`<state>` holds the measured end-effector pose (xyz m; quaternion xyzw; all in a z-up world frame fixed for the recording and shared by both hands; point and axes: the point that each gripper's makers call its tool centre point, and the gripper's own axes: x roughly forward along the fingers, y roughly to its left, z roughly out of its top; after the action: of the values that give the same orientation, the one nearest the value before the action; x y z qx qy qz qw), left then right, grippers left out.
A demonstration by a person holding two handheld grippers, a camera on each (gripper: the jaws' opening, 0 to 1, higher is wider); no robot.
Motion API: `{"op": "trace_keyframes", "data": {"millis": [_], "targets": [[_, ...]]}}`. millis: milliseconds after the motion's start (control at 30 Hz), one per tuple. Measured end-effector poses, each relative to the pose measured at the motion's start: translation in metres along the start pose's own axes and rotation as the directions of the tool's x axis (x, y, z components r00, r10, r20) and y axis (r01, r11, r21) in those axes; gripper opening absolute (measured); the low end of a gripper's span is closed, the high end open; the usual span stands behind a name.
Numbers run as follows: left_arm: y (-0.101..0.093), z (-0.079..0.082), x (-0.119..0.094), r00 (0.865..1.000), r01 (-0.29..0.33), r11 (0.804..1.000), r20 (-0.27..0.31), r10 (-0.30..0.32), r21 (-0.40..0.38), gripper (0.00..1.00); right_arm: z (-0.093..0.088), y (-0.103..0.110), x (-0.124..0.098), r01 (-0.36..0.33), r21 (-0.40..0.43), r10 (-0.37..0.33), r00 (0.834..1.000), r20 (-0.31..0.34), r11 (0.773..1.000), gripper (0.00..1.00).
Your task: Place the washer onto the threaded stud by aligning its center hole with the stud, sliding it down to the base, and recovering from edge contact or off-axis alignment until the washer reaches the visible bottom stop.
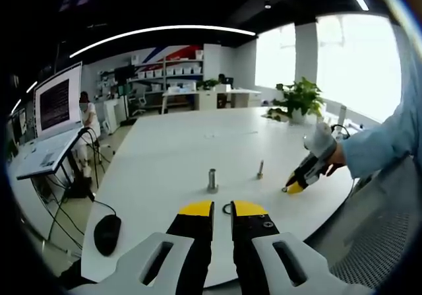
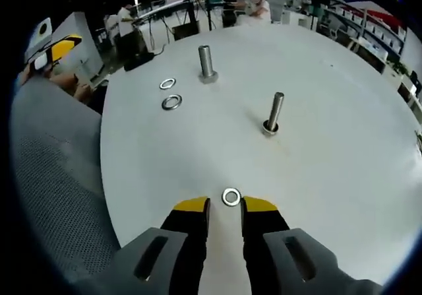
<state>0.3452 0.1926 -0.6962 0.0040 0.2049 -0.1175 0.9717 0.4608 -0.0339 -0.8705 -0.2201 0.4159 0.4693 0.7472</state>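
Two tools hovered over the white surface (image 2: 343, 150): the right tool (image 2: 224, 206), slightly parted, framed a washer (image 2: 231, 197) short of the threaded stud (image 2: 273, 113); the left tool (image 1: 222, 208), narrowly open, seemingly gripped nothing.

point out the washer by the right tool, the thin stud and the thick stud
washer (image 2: 231, 196), right gripper view, on its ring
thin stud (image 2: 274, 112), right gripper view, mid shaft
thick stud (image 2: 206, 61), right gripper view, mid shaft
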Motion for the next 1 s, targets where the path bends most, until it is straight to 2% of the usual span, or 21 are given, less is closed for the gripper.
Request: {"op": "trace_keyframes", "data": {"millis": [233, 433, 600, 1000], "targets": [[0.0003, -0.0004, 0.0003, 1.000, -0.001, 1.000, -0.004, 0.001, -0.001, 0.08, -0.0028, -0.0014, 0.0033, 0.024, -0.032, -0.025, 1.000, -0.013, 0.999, 0.21], [-0.0002, -0.0017, 0.0007, 1.000, 0.002, 1.000, -0.011, -0.002, 0.000, 0.08, 0.0001, -0.0052, 0.0043, 0.051, -0.047, -0.050, 0.999, 0.005, 0.998, 0.19], [-0.0007, -0.0025, 0.0008, 1.000, 0.004, 1.000, -0.015, -0.004, 0.001, 0.08, 0.0005, -0.0070, 0.0060, 0.059, -0.040, -0.059, 0.998, 0.008, 0.997, 0.15], [-0.0002, -0.0024, 0.0006, 1.000, 0.003, 1.000, -0.012, -0.003, -0.001, 0.08, 0.0055, -0.0071, 0.0066, 0.076, -0.039, -0.076, 0.997, 0.018, 0.996, 0.15]]}}
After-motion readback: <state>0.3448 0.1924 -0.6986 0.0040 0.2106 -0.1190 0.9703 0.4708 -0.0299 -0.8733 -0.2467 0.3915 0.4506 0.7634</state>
